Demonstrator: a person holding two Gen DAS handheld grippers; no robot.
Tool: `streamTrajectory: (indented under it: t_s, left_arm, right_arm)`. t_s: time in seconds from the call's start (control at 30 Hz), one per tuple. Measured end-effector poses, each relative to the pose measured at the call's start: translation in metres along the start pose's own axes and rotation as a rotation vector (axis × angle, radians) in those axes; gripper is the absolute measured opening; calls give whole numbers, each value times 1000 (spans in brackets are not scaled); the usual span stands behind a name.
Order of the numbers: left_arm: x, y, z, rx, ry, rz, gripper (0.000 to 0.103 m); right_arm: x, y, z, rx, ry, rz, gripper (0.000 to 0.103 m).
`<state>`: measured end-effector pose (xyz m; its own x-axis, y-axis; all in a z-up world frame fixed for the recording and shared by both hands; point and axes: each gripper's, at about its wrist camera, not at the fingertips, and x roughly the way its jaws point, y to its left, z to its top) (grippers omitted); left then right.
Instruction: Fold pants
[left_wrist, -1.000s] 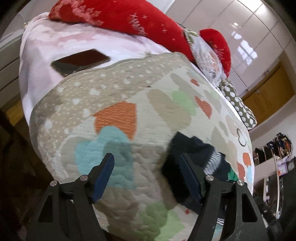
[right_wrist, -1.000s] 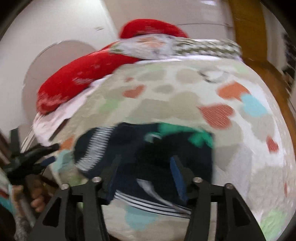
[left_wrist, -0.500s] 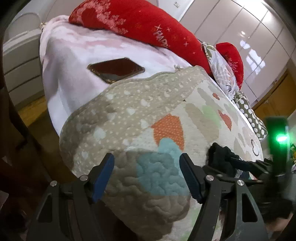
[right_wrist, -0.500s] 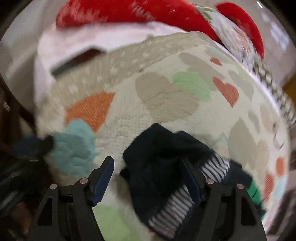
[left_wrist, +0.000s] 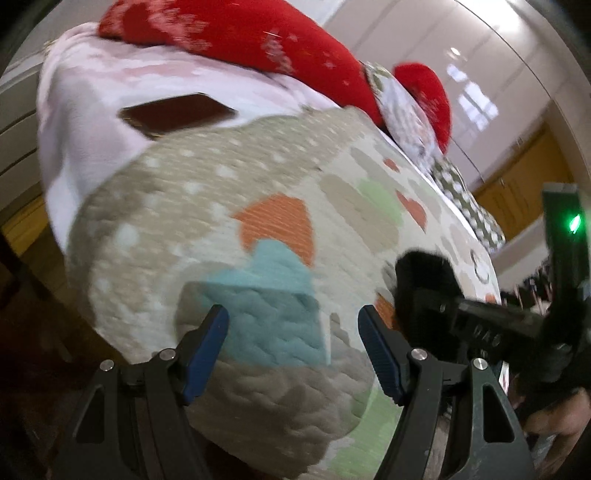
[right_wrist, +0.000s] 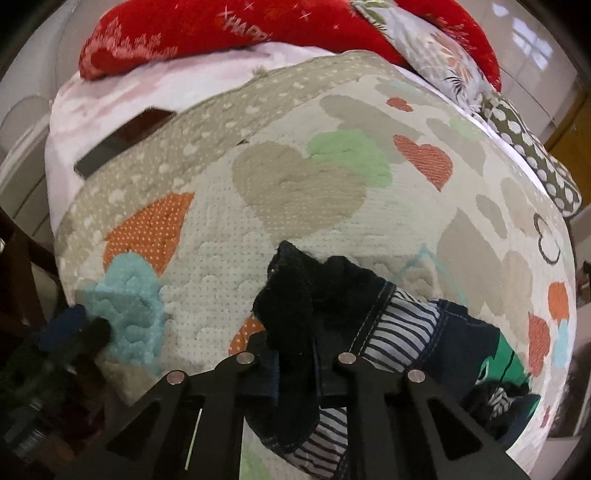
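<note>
Left wrist view: the left gripper (left_wrist: 291, 345) hovers with jaws spread wide and nothing between them, framing a teal heart patch on the quilt (left_wrist: 229, 206) that covers the bed. Farther back a dark phone (left_wrist: 177, 112) lies flat on a pale pink blanket (left_wrist: 85, 110), and a red pillow (left_wrist: 236, 33) rests along the far edge. At right, the right gripper (left_wrist: 417, 291) reaches in from the side, its tip buried in a dark bunch of the pants (left_wrist: 421, 266); a green light glows on its body. The frame is blurred.

Right wrist view: the right gripper (right_wrist: 295, 365) has its jaws drawn close together, clamped on a fold of the pants (right_wrist: 314, 295), dark fabric with a striped lining showing. The garment lies crumpled on the near right part of the quilt (right_wrist: 295, 184), trailing toward the right edge where a green piece of cloth (right_wrist: 506, 365) shows. At near left, blurred, the left gripper (right_wrist: 70, 332) sits by the teal heart. The phone (right_wrist: 122, 140) lies far left, the red pillow (right_wrist: 221, 33) beyond it, and a polka-dot cushion (right_wrist: 532, 147) at far right.
</note>
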<state>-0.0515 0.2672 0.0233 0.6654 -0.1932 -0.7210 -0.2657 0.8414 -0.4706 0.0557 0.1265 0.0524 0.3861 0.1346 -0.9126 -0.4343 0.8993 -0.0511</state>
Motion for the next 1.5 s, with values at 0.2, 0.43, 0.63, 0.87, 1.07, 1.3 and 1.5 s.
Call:
streamTrajectory:
  t_s: [0.2, 0.43, 0.63, 0.87, 1.07, 1.3, 1.5]
  left_arm:
    - [19, -40, -21, 115, 76, -15, 72]
    - [22, -88, -27, 218, 96, -45, 72]
    - [27, -148, -42, 352, 119, -83, 72]
    - [29, -193, -58, 450, 154, -109, 72]
    - [25, -209, -52, 458, 150, -108, 72]
    - [44, -232, -63, 502, 199, -120, 72]
    - [71, -235, -94, 543, 269, -81, 72]
  right_arm:
    - [-34, -29, -12, 106, -77, 96, 12]
    - [-79, -86, -39, 255, -198, 213, 12]
    - [-95, -153, -78, 428, -252, 284, 12]
    - [-92, -219, -138, 618, -296, 359, 13]
    - [-83, -260, -180, 729, -317, 287, 29]
    - [-110, -286, -212, 859, -449, 268, 46]
    - [-108, -271, -189, 788, -492, 625, 46]
